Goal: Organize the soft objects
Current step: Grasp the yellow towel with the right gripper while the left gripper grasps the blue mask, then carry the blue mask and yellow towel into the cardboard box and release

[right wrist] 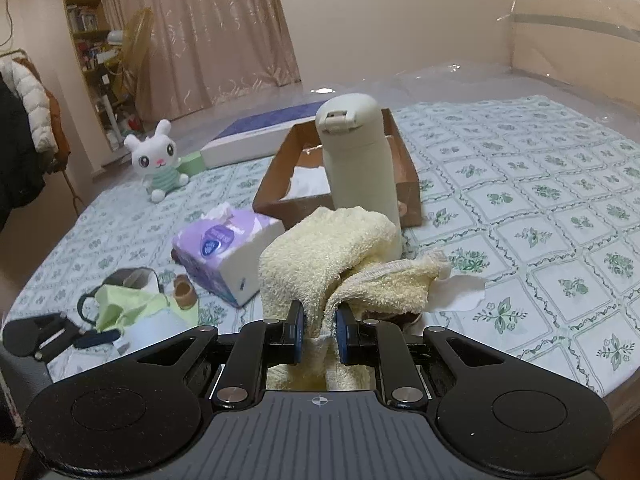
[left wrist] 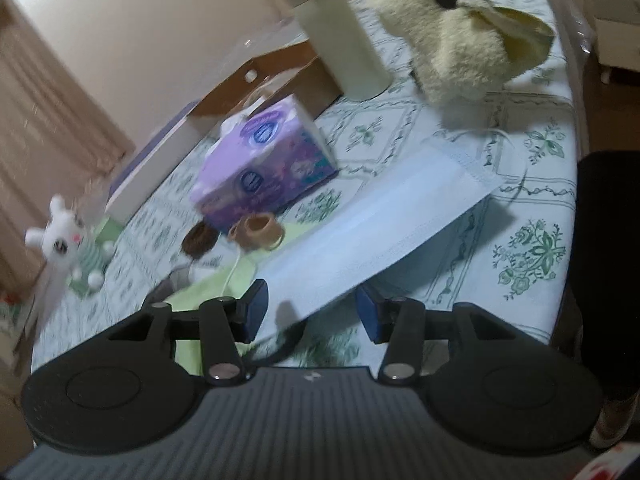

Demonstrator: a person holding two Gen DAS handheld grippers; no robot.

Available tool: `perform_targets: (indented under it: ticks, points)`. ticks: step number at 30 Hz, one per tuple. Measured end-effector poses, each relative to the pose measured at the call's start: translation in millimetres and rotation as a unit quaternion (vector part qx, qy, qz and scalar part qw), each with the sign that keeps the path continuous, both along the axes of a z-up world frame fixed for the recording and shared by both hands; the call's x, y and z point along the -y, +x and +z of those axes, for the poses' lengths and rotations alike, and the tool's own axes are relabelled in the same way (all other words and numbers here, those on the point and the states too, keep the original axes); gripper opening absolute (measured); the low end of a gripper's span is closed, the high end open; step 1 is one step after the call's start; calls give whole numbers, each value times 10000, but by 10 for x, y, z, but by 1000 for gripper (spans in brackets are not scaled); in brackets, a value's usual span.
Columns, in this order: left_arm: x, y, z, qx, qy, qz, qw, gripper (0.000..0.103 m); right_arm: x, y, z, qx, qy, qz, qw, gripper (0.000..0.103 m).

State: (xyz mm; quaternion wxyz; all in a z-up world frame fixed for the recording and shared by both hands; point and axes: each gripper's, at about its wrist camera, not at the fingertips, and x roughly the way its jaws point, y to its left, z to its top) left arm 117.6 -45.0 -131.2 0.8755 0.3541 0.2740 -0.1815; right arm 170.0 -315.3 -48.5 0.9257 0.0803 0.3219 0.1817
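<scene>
Pale yellow terry cloth filled the gap of your right gripper [right wrist: 319, 330]: its blue pads were pressed narrow on a fold of the towel [right wrist: 332, 252], and the rest of the cloth bunched forward over the floral tablecloth [right wrist: 560, 240]. Your left gripper [left wrist: 312, 308] stood about half open, with the near edge of a light blue face mask [left wrist: 384, 224] between the blue pads; you could not tell whether the pads actually pressed on it. The mask stretched away from that gripper, tilted, its far corner near the towel. Just left of the left gripper lay a crumpled light green cloth [right wrist: 132, 304] with a dark strap beside it. Beyond that sat small brown rings [left wrist: 256, 232], touching the purple tissue pack [right wrist: 228, 248]. Behind the towel stood a cream bottle [right wrist: 360, 160], upright, just in front of an open brown cardboard box [right wrist: 408, 184]. A white flat box with a purple top [right wrist: 256, 136] lay behind that. Far left on the table sat a white plush bunny [right wrist: 158, 160] in a green striped shirt, beside a small green block [right wrist: 194, 162].
</scene>
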Motion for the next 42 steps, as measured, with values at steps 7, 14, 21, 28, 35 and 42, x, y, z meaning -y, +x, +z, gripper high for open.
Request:
perform_targets:
  ticks: [7, 14, 21, 28, 35, 42]
  points:
    - [-134, 108, 249, 154, -745, 257, 9968, 3, -201, -117, 40, 496, -410, 488, 9967, 16]
    - [-744, 179, 885, 83, -2257, 1423, 9637, 2, -444, -205, -7, 794, -830, 889, 9894, 16]
    - [-1022, 251, 1059, -494, -2973, 2091, 9303, 2, -514, -169, -28, 833, -897, 1041, 9870, 16]
    - [-980, 277, 1022, -732, -3196, 2198, 9188, 2, -475, -174, -6, 865, -1041, 1127, 9844, 16]
    - [-972, 394, 1184, -642, -3121, 2103, 9243, 2, -229, -149, 122, 869, -1104, 1099, 9840, 16]
    - [-898, 650, 1435, -626, -3036, 1815, 9333, 2, 228, 25, 385, 978, -1314, 924, 9822, 16]
